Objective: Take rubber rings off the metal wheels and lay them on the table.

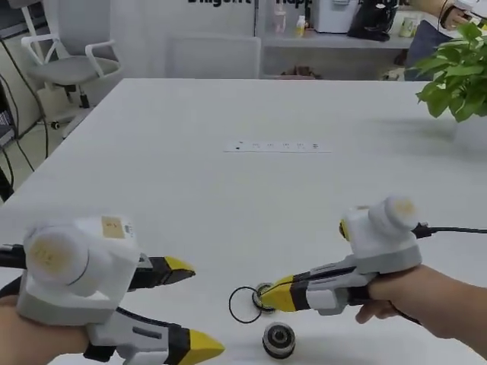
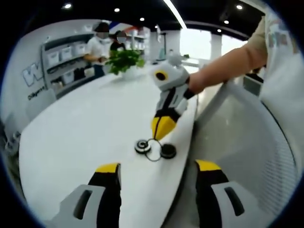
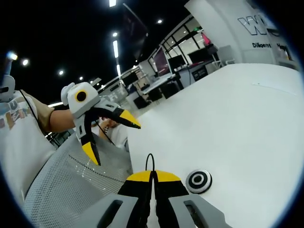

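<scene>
My right gripper [image 1: 266,299] is shut on a thin black rubber ring [image 1: 231,304], which hangs as a loop just over the white table [image 1: 251,205]. A small metal wheel [image 1: 263,289] sits partly hidden behind its yellow tips. A second wheel [image 1: 278,340], dark around its rim, lies nearer the front edge. In the right gripper view the ring [image 3: 150,161] pokes out between the shut jaws, and a wheel [image 3: 198,180] lies to the right. My left gripper [image 1: 194,306] is open to the left of the ring, holding nothing. From the left gripper [image 2: 157,167] I see both wheels [image 2: 142,146] [image 2: 167,151].
A power strip panel [image 1: 278,146] is set into the table's middle. A green plant [image 1: 456,76] stands at the far right corner and an office chair [image 1: 72,68] beyond the far left. The table's front edge runs close to the wheels. People stand at shelves [image 2: 102,47].
</scene>
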The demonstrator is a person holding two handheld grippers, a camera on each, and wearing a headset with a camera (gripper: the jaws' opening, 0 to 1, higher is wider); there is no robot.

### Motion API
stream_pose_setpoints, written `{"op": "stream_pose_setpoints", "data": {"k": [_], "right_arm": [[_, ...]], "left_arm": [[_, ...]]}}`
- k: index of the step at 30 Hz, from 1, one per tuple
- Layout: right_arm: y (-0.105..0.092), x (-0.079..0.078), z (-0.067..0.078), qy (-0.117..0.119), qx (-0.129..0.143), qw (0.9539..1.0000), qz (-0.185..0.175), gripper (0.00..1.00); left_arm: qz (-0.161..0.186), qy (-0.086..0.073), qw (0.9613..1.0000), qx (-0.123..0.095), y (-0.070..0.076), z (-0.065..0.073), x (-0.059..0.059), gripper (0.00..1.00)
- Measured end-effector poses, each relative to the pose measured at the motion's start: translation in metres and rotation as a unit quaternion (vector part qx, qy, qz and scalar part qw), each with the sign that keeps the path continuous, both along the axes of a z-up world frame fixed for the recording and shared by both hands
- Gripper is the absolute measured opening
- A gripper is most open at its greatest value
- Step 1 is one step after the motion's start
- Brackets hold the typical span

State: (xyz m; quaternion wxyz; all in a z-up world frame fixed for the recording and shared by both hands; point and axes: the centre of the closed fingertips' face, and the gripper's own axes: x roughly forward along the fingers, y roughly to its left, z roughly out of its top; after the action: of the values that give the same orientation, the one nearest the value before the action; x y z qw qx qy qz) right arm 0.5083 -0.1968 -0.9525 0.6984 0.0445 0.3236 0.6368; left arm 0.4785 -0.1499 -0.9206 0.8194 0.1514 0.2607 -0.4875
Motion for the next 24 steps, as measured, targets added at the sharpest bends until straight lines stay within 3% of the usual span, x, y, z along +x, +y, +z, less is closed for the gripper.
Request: {"op": "stream_pose_setpoints", "data": {"k": [12,22,24], "right_arm": [[0.025,0.003,-0.025,-0.016,-0.049,0.9986,0.013,0.0],[0.024,0.013,-0.043,-0.044,-0.087,0.9952,-0.002,0.0],[0.023,0.016,-0.044,-0.055,-0.091,0.9943,-0.002,0.05]], "left_arm": [[0.047,0.008,0.9988,-0.004,0.028,-0.006,-0.002,0.66],[0.057,0.009,0.9983,-0.005,0.031,-0.007,-0.001,0.67],[0.057,0.01,0.9983,-0.004,0.031,-0.007,0.0,0.67]]}}
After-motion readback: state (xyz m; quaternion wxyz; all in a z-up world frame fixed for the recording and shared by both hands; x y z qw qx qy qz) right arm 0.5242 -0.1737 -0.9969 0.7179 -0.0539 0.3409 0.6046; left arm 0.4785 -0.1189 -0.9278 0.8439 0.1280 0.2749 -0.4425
